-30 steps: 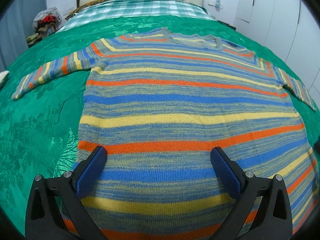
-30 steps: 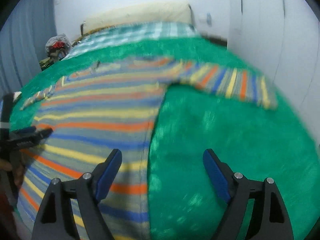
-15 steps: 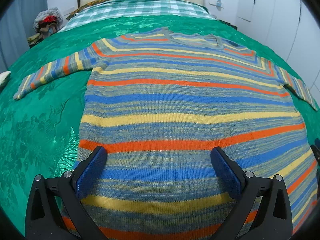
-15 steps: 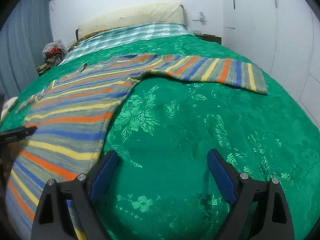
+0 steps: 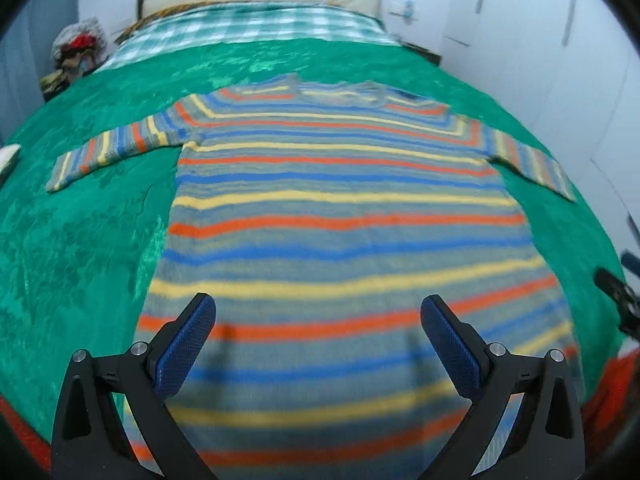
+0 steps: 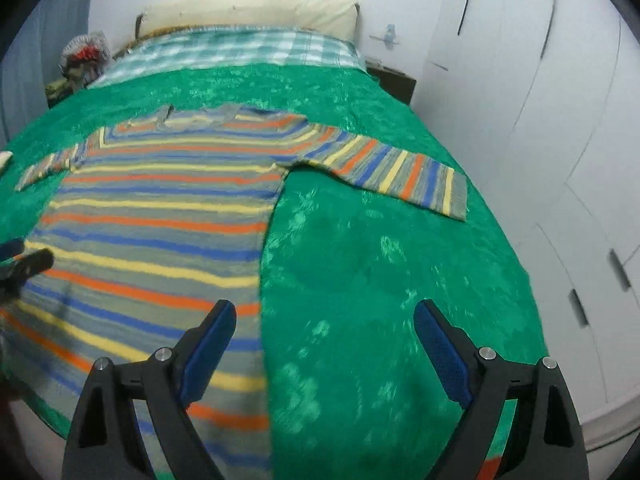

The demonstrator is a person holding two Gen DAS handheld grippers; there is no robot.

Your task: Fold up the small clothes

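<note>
Right tongs gaping over green bedspread, beside striped sweater.

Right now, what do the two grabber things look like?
Both look alike. The left gripper has two black plastic fingers shaped like open triangle frames, with small silver bolts at the joints. Each finger ends in a long, flat blue pad with a bumpy, dotted surface. The right gripper is the same: black frames, silver bolts, blue pads. No cables or markings show.
</note>
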